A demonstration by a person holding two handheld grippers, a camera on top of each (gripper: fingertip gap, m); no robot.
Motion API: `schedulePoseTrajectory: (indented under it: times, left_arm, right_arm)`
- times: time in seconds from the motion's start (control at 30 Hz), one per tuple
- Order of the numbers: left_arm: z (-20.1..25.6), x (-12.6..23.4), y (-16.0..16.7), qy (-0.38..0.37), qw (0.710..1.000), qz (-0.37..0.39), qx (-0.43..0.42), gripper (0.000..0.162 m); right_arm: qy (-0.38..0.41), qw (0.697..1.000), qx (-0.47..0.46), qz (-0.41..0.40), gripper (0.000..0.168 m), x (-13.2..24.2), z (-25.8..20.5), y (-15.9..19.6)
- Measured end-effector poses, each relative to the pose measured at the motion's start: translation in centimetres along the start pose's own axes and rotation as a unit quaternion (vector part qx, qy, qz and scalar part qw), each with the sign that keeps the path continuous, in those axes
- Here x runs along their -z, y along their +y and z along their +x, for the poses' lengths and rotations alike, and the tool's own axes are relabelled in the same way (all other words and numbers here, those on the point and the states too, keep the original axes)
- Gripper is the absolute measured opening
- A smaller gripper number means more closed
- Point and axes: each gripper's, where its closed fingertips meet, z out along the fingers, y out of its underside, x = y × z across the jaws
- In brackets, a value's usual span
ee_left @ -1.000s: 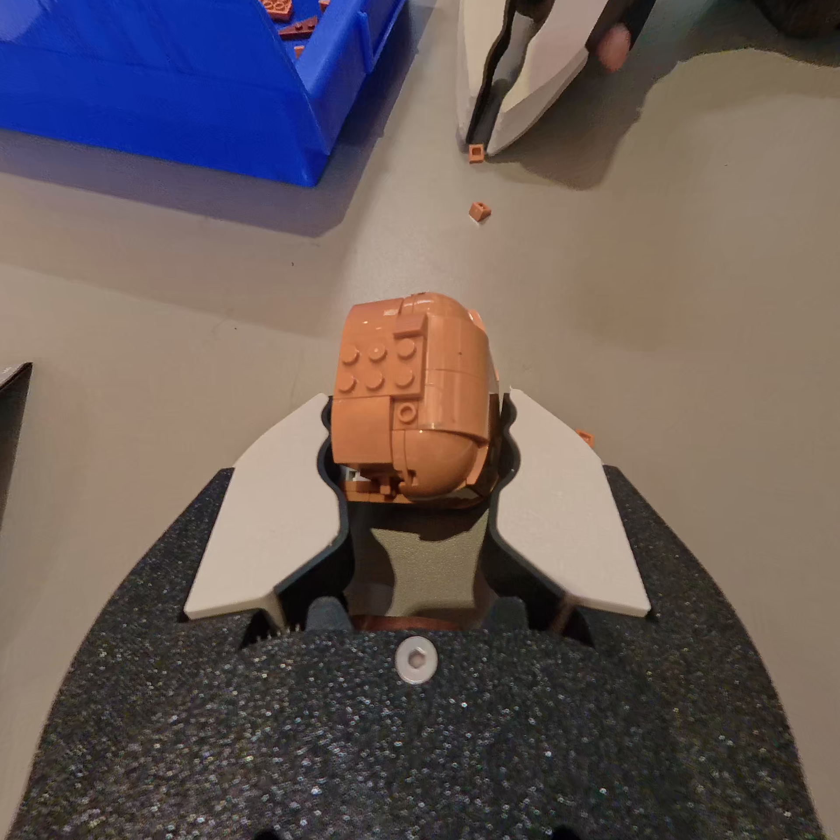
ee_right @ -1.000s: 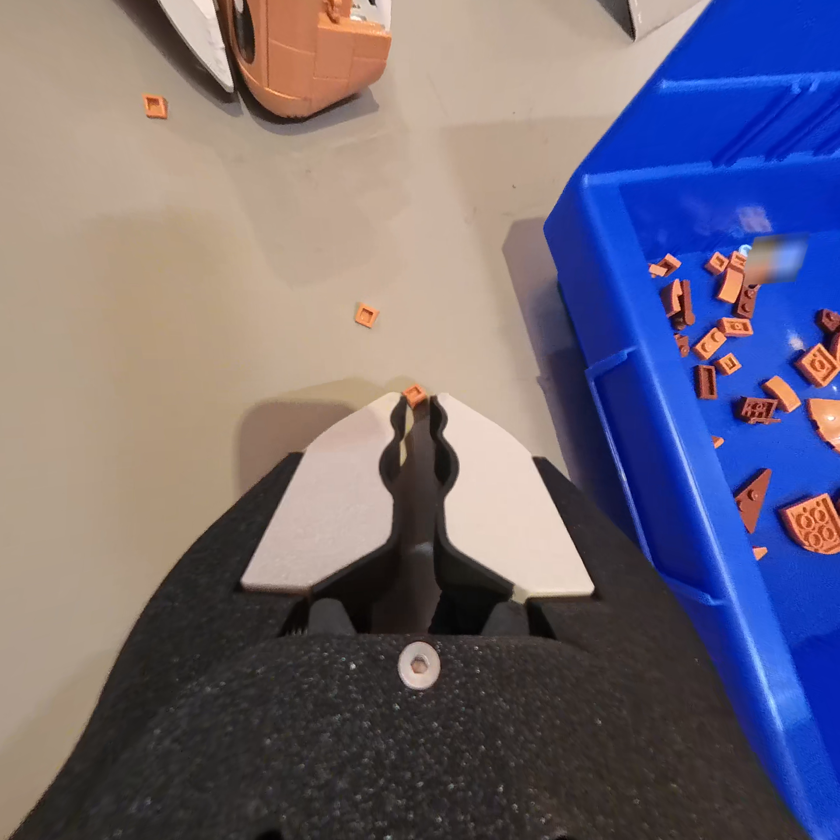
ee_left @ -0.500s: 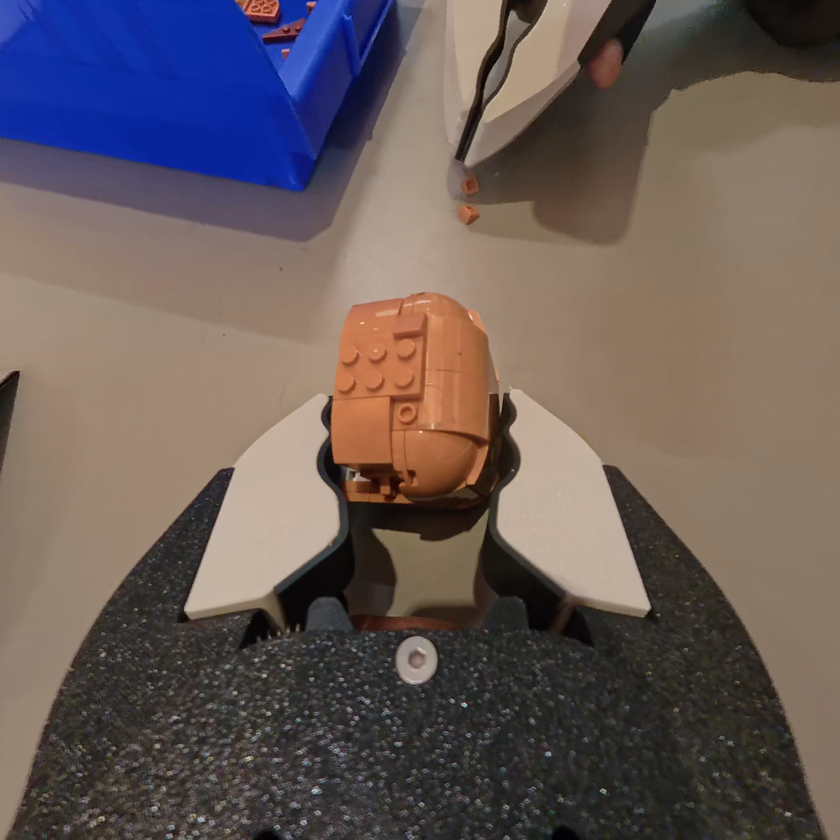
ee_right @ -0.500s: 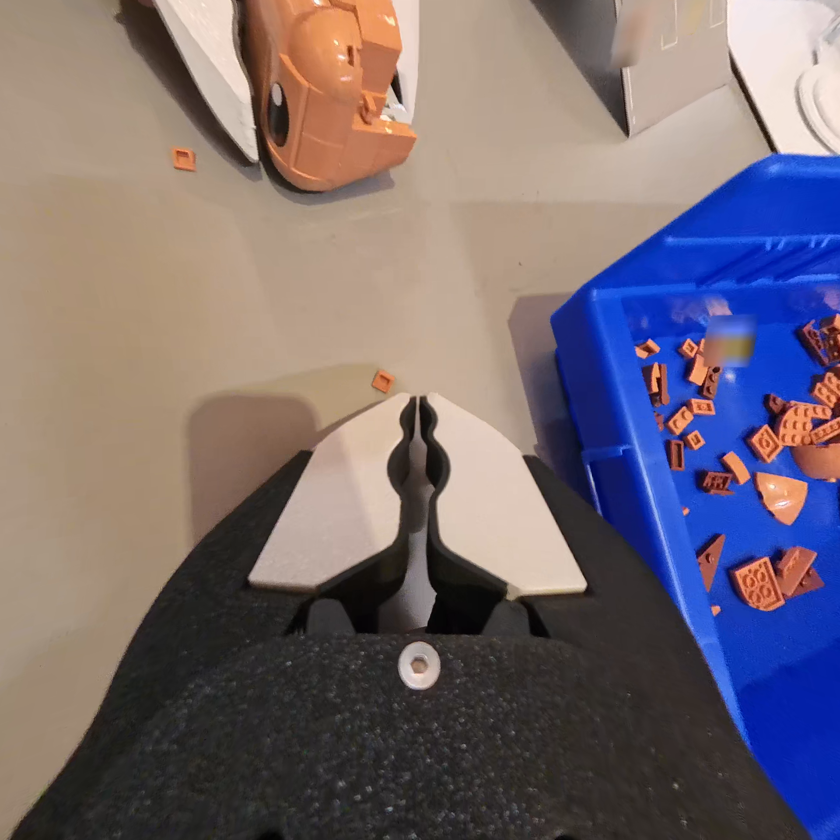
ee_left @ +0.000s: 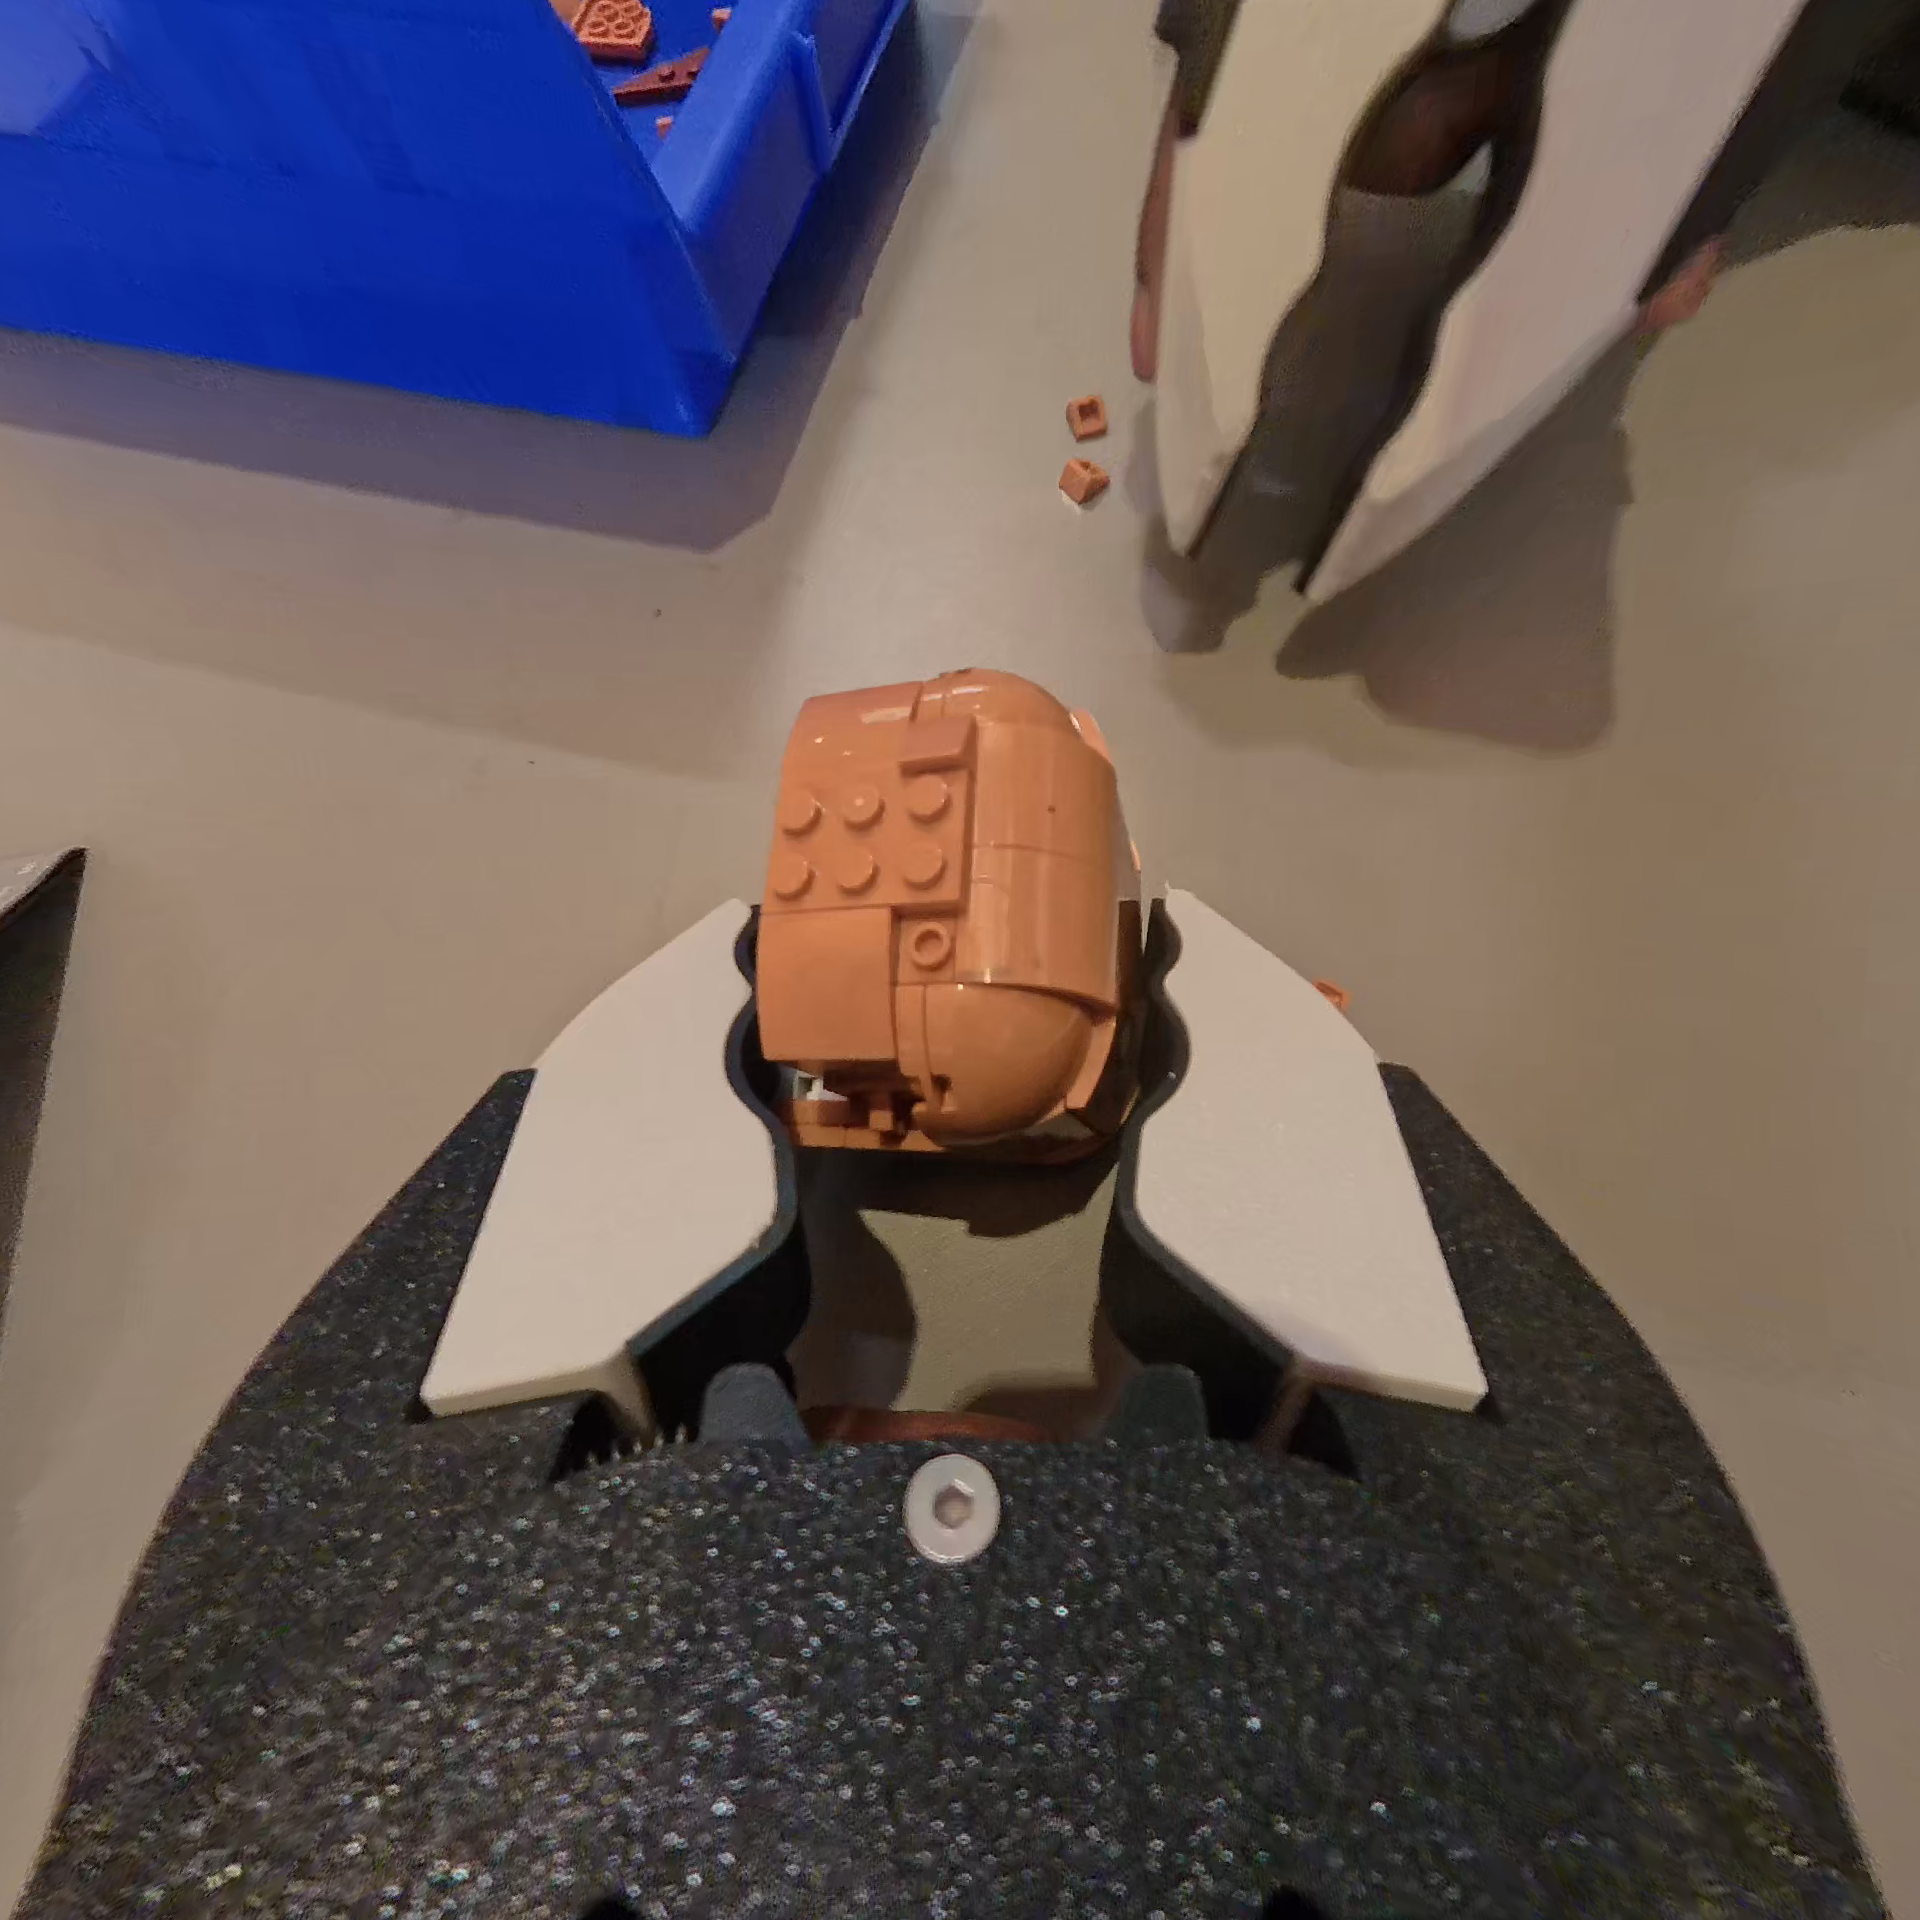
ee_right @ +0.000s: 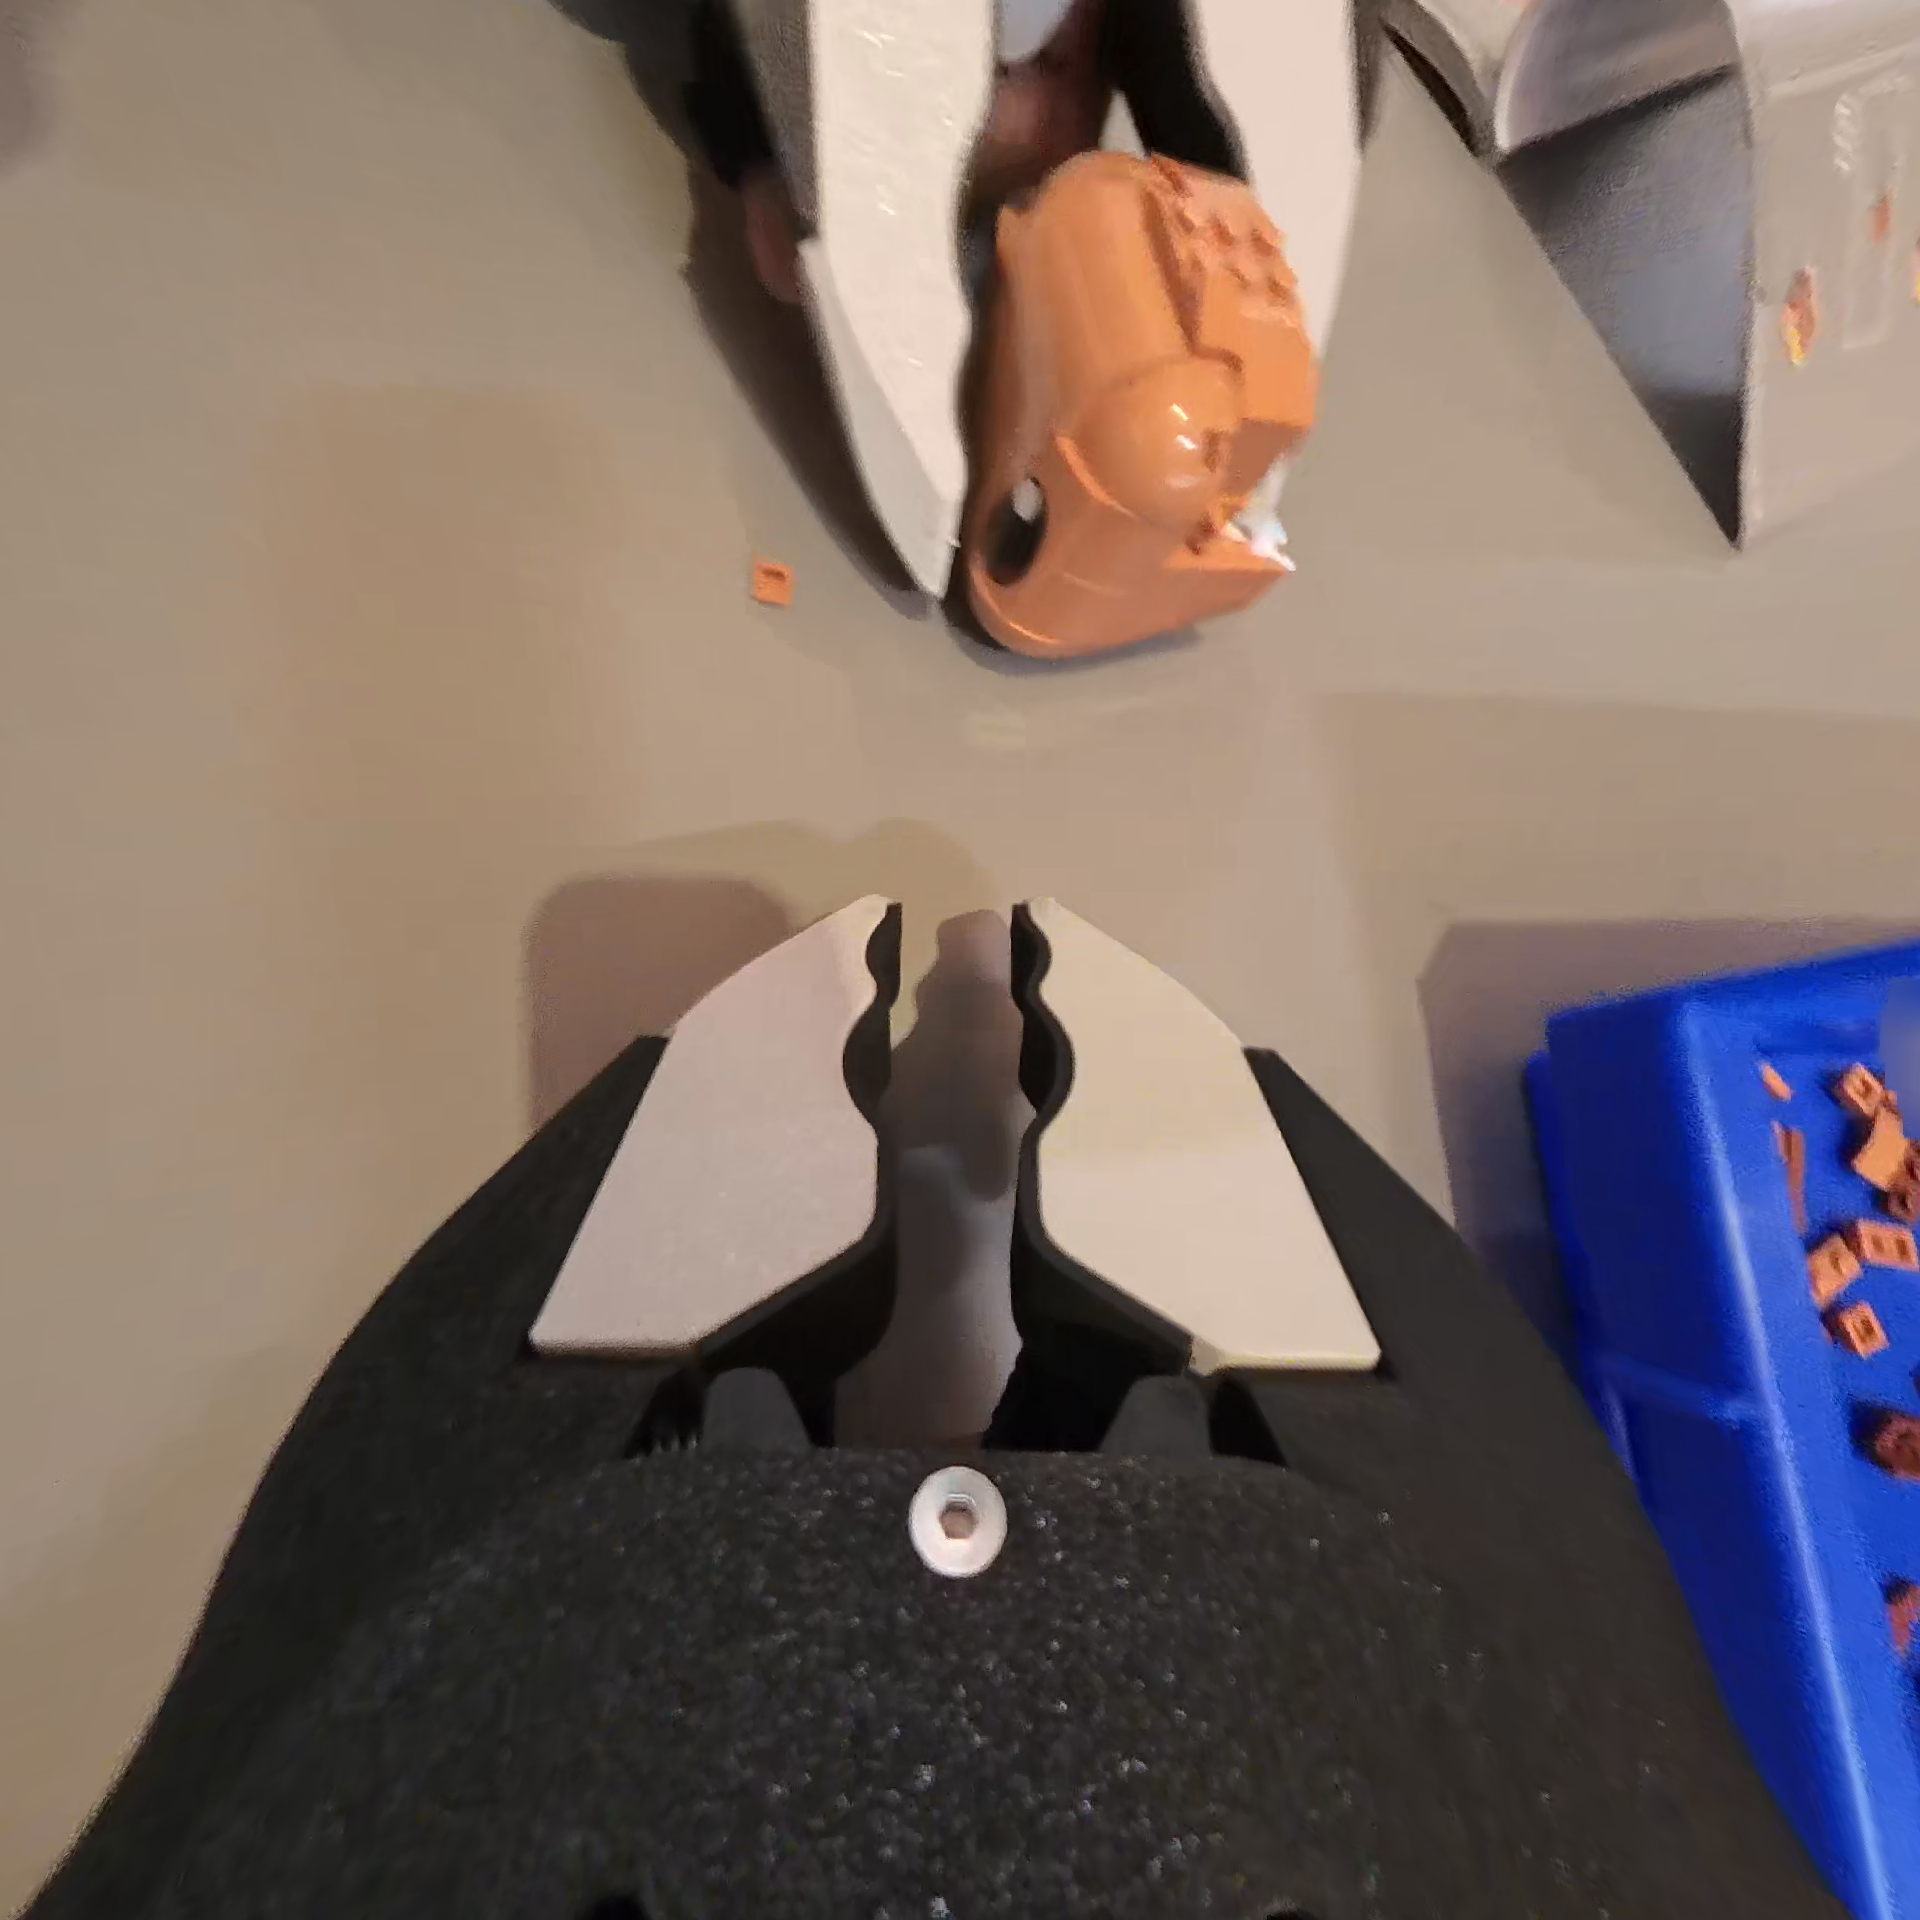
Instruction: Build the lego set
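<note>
I'm pinching the orange lego model (ee_left: 935,935) in my left gripper (ee_left: 951,914), with its fingers (ee_left: 644,1143) pressing on either side and the model sitting on the grey desk (ee_left: 364,779). Its studded patch is facing up at the camera and the rounded end is pointing back toward me. My right gripper (ee_right: 954,909) is hanging over the desk with a narrow gap between the tips and nothing in it. From the right wrist view, the model (ee_right: 1132,416) is showing straight ahead, with a dark eye-like hole near its lower edge. Two tiny orange bricks (ee_left: 1084,447) are lying on the desk just beside the right gripper's tip in the left wrist view, one right next to the other, and a third small one (ee_right: 771,582) is sitting close to the left gripper's outer finger. The blue bin (ee_left: 364,208) is standing off to the far left of the model, loose orange pieces (ee_right: 1860,1247) lying scattered inside it. A grey box (ee_right: 1662,260) is poking in at the top right of the right wrist view, blurry.
</note>
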Motion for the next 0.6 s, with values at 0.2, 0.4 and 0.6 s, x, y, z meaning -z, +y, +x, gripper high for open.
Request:
schedulePoseTrajectory:
  times: [0.2, 0.4, 0.6]
  left_arm:
    - [-0.1, 0.1, 0.1, -0.008, 1.0, -0.003, -0.006, 0.068]
    - [-0.2, 0.1, 0.1, -0.011, 1.0, -0.005, -0.008, 0.069]
    - [-0.2, 0.1, 0.1, -0.01, 1.0, -0.006, -0.009, 0.068]
  right_arm:
    - [0.053, 0.996, 0.008, -0.068, 0.023, -1.2, 0.4, 0.1]
    - [0.117, 0.985, -0.095, -0.079, 0.023, 2.3, 3.9, 3.5]
    - [0.103, 0.983, -0.123, -0.086, 0.023, 1.6, 3.8, 4.0]
